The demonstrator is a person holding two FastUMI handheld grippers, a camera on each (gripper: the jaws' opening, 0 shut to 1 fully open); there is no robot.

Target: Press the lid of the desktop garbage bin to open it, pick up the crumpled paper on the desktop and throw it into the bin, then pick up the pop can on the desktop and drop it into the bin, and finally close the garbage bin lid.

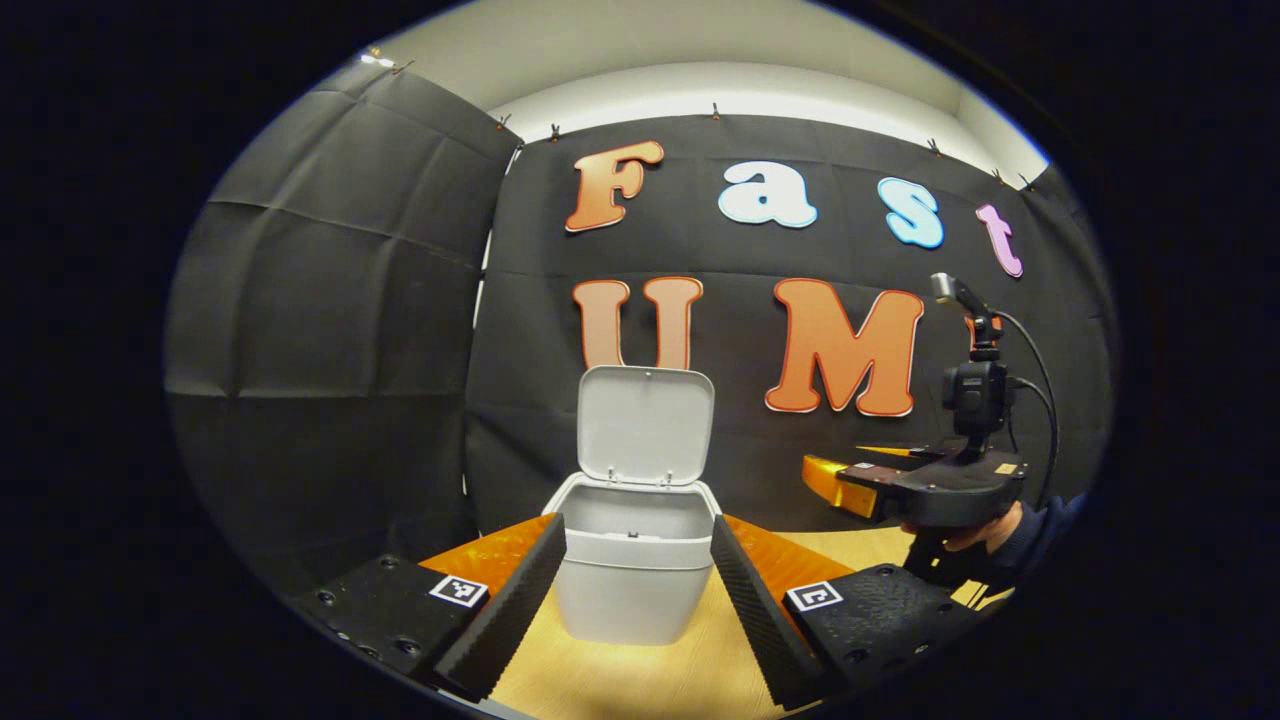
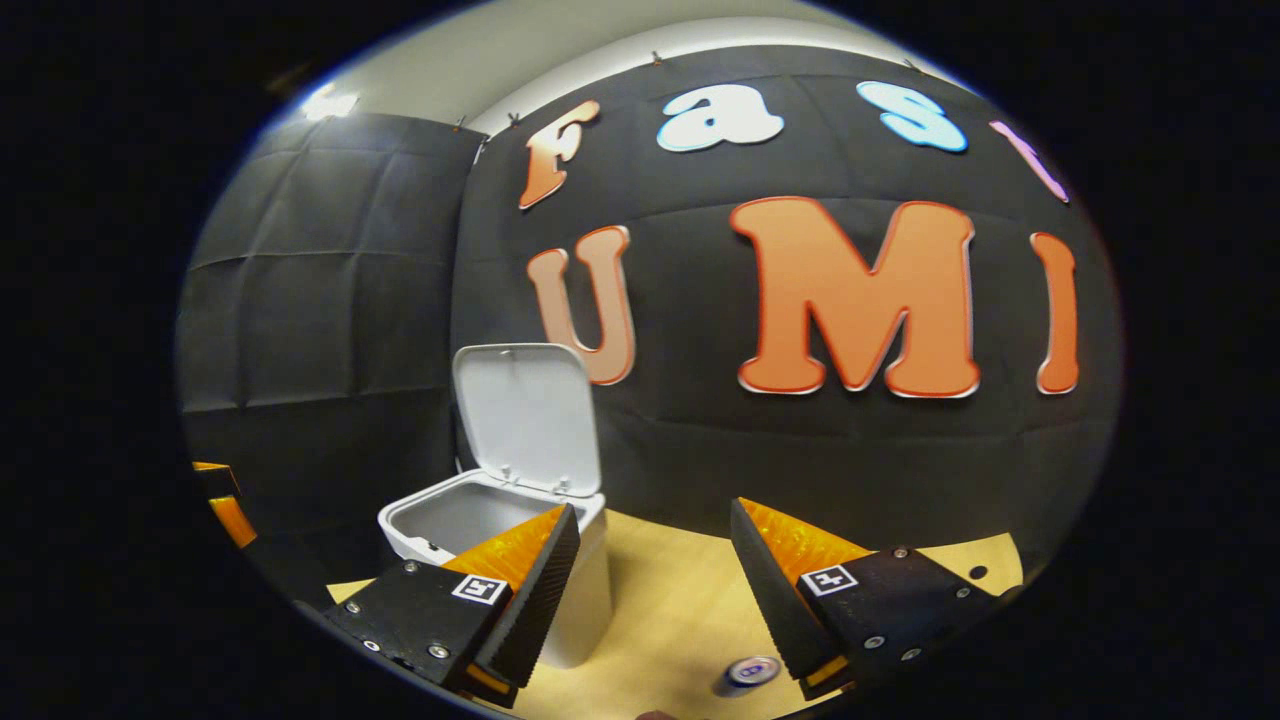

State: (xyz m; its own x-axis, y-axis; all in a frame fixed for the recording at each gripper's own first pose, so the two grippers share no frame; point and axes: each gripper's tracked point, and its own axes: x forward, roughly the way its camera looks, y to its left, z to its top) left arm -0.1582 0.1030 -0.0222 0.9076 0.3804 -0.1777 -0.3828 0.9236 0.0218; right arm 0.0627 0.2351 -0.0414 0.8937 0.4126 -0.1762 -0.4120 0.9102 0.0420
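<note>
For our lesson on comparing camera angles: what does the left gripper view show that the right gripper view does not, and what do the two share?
Left gripper view: the right gripper held in a person's hand, off to the side of the bin. Right gripper view: the top of the pop can standing on the desktop between that gripper's open fingers, and the bin's inside from above. Both: the garbage bin with its lid raised upright, and open fingers in front.

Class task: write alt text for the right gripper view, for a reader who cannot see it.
An open gripper hangs above a wooden desk, with a pop can standing just below it. To its left sits a pale bin, its lid raised upright.
</note>
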